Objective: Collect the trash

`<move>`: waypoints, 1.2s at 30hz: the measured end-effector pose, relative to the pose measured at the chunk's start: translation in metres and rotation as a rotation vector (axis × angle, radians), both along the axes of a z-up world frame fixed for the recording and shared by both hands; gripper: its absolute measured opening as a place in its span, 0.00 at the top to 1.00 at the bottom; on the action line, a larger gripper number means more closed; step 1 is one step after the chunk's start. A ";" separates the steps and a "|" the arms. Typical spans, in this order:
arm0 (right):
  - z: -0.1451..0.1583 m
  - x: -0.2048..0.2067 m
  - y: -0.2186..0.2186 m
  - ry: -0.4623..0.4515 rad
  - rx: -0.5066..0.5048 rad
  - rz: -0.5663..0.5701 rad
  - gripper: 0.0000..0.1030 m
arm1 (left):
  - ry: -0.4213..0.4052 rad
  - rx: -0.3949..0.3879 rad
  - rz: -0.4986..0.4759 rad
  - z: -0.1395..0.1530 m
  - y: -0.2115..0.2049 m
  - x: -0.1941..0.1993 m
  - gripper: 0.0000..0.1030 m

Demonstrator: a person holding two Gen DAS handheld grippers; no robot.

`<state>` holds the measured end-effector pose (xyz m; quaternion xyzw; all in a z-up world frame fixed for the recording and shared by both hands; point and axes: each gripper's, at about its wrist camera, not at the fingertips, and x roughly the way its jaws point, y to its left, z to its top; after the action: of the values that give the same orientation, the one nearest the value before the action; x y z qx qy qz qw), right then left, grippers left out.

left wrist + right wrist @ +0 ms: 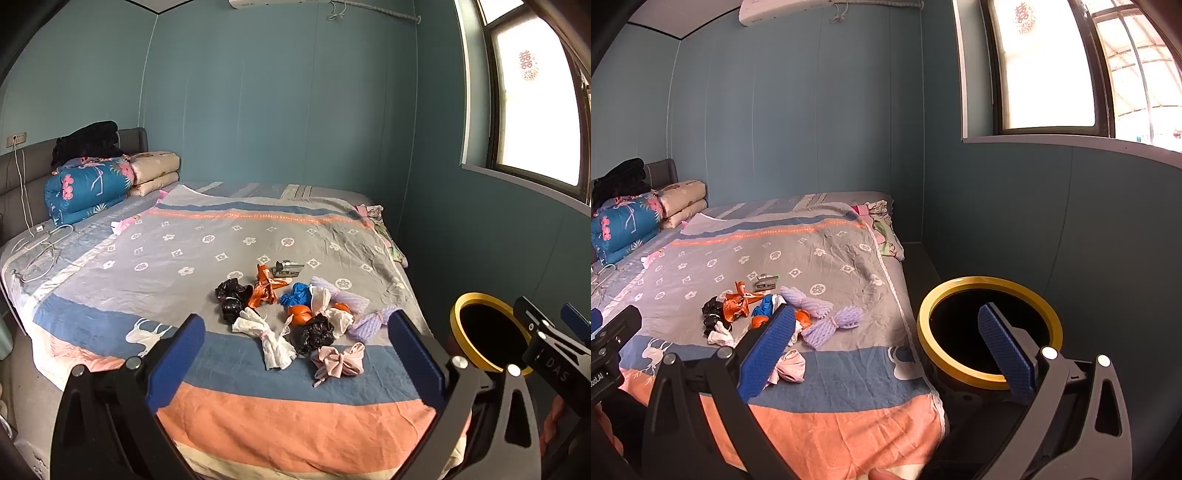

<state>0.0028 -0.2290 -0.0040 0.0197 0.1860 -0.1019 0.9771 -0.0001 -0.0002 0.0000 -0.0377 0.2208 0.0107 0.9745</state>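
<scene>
A pile of knotted trash lies on the bed: a pink bundle [340,360], a white bundle [271,338], black bags [314,332], an orange wrapper [264,290], a blue bag [297,293] and purple foam nets [371,319]. The pile also shows in the right wrist view [768,314]. A black bin with a yellow rim [480,332] [990,328] stands beside the bed on the right. My left gripper [295,354] is open and empty, above the bed's near edge facing the pile. My right gripper [886,347] is open and empty, near the bin.
The bed carries a striped patterned cover [184,258]. Folded quilts [88,184] and dark clothes [88,142] are stacked at the headboard. A white charger cable [40,240] lies at the left edge. Blue walls and a window [1052,66] close the right side.
</scene>
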 end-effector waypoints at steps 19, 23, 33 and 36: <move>0.000 0.000 0.001 -0.006 -0.007 -0.002 0.07 | 0.004 -0.019 -0.003 -0.005 0.004 0.003 0.07; 0.000 0.000 0.000 -0.005 -0.006 -0.002 0.07 | 0.005 -0.021 -0.004 -0.006 0.005 0.003 0.07; 0.000 0.000 0.001 -0.003 -0.005 -0.003 0.07 | 0.006 -0.024 -0.001 -0.004 0.004 0.002 0.07; 0.000 0.000 0.001 -0.004 -0.004 -0.003 0.07 | 0.006 -0.025 0.001 -0.005 0.004 0.001 0.07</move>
<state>0.0031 -0.2284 -0.0043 0.0181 0.1839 -0.1037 0.9773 0.0012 0.0036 -0.0046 -0.0498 0.2238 0.0085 0.9733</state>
